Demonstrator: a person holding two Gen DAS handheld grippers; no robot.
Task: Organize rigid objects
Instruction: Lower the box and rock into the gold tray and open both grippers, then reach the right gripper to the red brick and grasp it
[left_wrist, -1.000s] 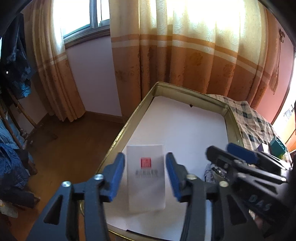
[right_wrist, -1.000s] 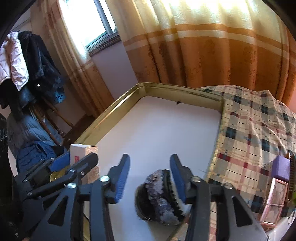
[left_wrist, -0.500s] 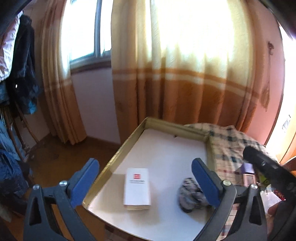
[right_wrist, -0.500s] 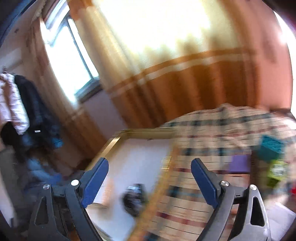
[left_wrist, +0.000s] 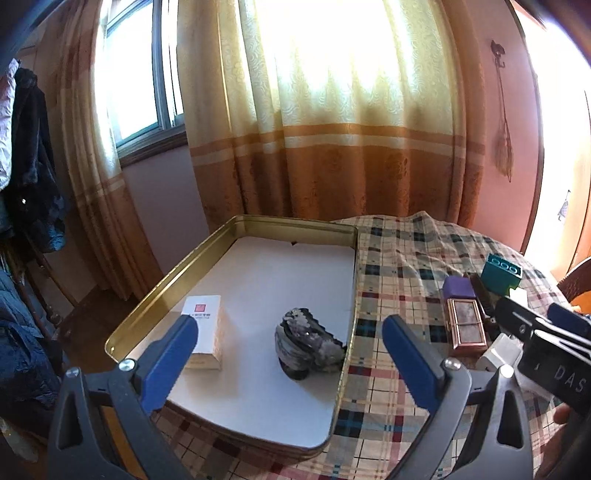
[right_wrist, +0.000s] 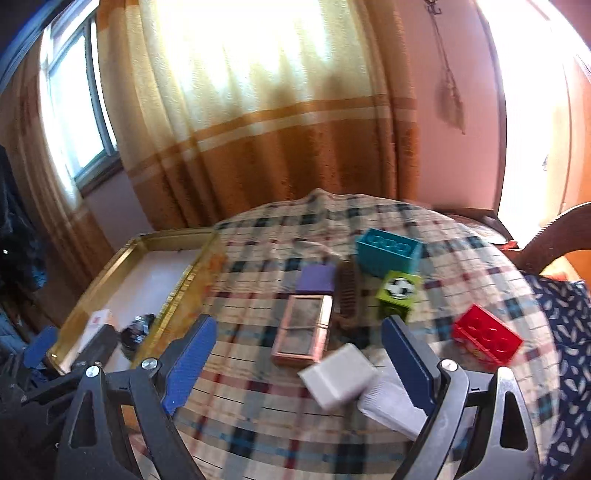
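Both hand-held grippers, left (left_wrist: 290, 354) and right (right_wrist: 295, 363), tilted downward above the table, jaws just spread wide (nothing between).

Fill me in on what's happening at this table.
A person is sorting small objects into a gold tray with two handheld grippers. A white box and a dark crystal rock already lie in the tray. Both the left gripper and the right gripper have just opened their jaws and hold nothing. The right one faces the items left on the plaid cloth, among them a red brick.
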